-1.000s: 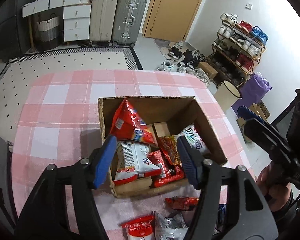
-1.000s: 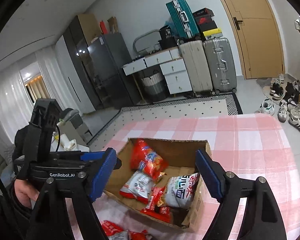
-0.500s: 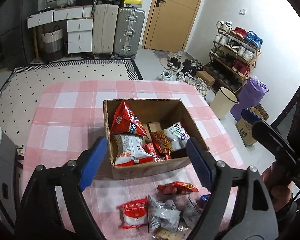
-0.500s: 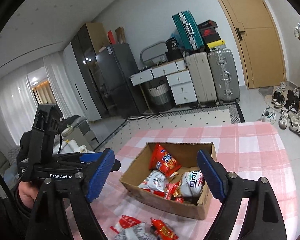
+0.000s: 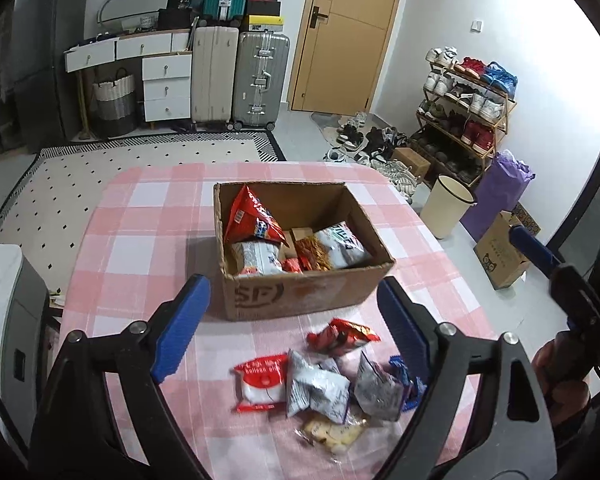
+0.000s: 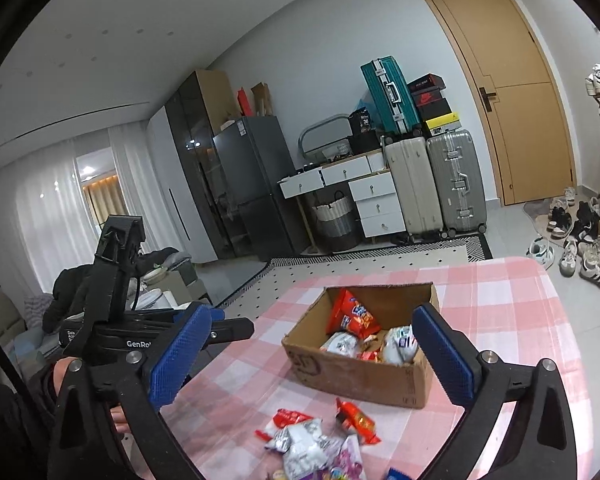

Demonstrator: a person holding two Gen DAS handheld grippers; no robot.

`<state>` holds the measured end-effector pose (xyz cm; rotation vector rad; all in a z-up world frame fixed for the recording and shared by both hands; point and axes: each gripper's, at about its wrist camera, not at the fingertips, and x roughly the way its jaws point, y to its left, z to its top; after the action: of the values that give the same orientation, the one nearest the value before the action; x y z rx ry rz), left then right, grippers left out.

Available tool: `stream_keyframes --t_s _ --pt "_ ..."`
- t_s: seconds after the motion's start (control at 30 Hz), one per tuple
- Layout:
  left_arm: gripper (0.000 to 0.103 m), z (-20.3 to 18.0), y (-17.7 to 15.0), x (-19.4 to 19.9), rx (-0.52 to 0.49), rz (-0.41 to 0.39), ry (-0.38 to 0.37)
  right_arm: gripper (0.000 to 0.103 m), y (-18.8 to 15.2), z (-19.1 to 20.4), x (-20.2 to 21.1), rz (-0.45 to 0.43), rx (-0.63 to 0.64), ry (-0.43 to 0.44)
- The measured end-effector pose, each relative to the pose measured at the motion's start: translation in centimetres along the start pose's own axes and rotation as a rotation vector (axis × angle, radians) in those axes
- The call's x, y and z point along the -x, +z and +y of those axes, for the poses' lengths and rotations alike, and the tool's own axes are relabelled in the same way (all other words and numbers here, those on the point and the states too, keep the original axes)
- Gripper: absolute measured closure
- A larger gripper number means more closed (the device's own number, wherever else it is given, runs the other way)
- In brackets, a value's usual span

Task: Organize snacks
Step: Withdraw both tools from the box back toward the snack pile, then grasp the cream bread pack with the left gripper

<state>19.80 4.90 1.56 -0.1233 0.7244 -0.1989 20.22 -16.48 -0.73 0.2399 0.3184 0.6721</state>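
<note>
Left wrist: cardboard box (image 5: 300,294) printed "SF".

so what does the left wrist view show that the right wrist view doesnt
Left wrist only: a cream bin, a purple bag and a yellowish snack bag nearest the camera. Right wrist only: a dark fridge and white curtains. Both: the cardboard box of snacks on the pink checked tablecloth, loose packets such as the red packet, and suitcases.
</note>
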Motion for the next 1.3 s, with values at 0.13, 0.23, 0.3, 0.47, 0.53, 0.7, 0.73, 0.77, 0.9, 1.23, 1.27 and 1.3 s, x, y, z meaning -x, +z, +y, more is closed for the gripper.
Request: stream_keyframes --t_s 0.13,0.23,0.3,0.47,0.53,0.7,0.73,0.77,0.9,1.23,1.27,1.3 --pt "0.015 -0.4 -1.2 1.6 0.005 -0.004 0.003 0.001 -1.0 0.6 1.1 0.019 -0.003 -0.013" --pt "0.009 -0.8 -2.5 3.1 0.009 -0.019 0.002 0.001 -1.9 1.3 2.4 0.016 -0.003 -0.014" --pt "0.001 -0.9 -3.4 4.0 0.012 -0.035 0.000 0.001 -2.7 1.6 3.0 0.026 -0.004 -0.015" --pt "0.001 -1.3 -5.4 5.4 0.015 -0.028 -0.006 0.001 -4.2 3.3 4.2 0.052 0.008 -0.007" --pt "0.001 -1.4 -6.5 5.6 0.008 -0.008 -0.015 0.001 -4.7 4.0 4.7 0.057 0.016 -0.002" --pt "0.001 -2.4 -10.1 4.6 -0.042 0.066 -0.046 0.001 -6.1 5.4 6.1 0.064 0.020 0.000" --pt "0.001 -2.5 -10.8 4.1 -0.052 0.082 -0.056 0.001 -6.3 5.6 6.4 0.063 0.017 0.003" --pt "0.001 -2.7 -11.3 3.8 -0.058 0.089 -0.058 0.001 -6.6 5.7 6.7 0.066 0.018 0.005" --pt "0.001 -3.3 -13.4 1.8 -0.090 0.146 -0.048 0.001 -7.3 5.7 7.2 0.076 0.002 0.007" --pt "0.001 -2.7 -16.7 -3.7 -0.074 0.279 -0.097 0.001 -8.8 4.6 8.0 0.094 -0.045 0.003" --pt "0.001 -2.8 -16.9 -4.3 -0.076 0.290 -0.102 0.001 -9.1 4.4 8.0 0.097 -0.048 0.000" --pt "0.001 -2.8 -17.1 -4.8 -0.081 0.299 -0.105 0.001 -9.3 4.2 7.9 0.103 -0.050 -0.005"
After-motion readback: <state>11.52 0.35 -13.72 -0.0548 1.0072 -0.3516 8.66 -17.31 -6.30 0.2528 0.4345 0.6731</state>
